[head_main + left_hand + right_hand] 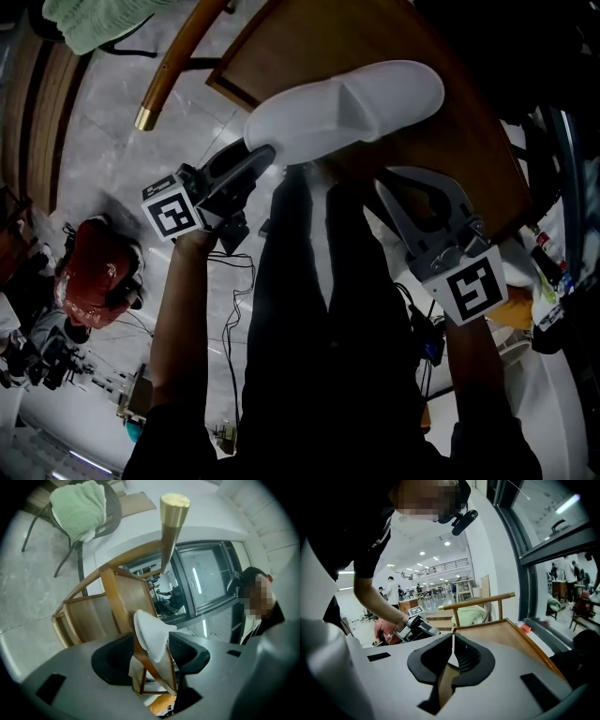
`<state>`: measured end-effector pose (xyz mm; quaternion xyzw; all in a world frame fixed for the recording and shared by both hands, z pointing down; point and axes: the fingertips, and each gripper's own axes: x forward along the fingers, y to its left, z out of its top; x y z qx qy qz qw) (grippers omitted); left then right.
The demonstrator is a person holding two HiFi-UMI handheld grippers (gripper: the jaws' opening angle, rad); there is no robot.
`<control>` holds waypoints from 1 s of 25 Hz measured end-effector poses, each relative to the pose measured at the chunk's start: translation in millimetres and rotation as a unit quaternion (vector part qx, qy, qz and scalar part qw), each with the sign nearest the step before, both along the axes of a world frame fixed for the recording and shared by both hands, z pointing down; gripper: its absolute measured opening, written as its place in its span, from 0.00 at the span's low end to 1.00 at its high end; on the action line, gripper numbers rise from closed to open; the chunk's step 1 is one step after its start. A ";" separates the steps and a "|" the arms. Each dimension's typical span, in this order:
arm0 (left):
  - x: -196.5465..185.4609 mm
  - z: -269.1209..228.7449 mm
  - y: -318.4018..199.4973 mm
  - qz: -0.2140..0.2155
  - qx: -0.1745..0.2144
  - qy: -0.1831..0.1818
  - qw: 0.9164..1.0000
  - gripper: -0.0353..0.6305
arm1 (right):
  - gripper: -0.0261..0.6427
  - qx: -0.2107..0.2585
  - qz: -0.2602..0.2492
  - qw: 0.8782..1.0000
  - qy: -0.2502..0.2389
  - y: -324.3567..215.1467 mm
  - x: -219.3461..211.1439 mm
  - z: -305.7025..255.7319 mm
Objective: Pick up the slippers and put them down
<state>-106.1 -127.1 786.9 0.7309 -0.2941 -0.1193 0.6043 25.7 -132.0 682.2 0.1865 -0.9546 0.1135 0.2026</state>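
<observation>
The slipper (347,103) crowds the wooden seat (300,47); floor (103,141) at left lies open.

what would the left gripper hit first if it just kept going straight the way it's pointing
The white slipper: one end already sits between the left gripper's open jaws, so going on would most likely push into it almost at once.

No legible text, brand name, number or sign appears in any view. The left marker cube (173,214) and right marker cube (472,289) carry only black-and-white square patterns, no lettering
</observation>
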 end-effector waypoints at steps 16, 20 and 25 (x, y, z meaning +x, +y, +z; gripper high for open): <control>9.0 6.4 2.9 0.005 -0.028 0.005 1.000 0.17 | 0.08 -0.016 0.012 0.999 -0.039 -8.2 -16.0 4.8; 7.6 -4.1 0.6 -0.003 -0.014 0.024 1.000 0.13 | 0.08 -0.008 0.010 0.999 -0.036 -9.1 -19.7 2.6; 9.8 -45.3 -4.9 0.007 0.019 0.018 1.000 0.13 | 0.08 0.019 0.016 0.999 -0.035 -14.5 -18.3 -32.6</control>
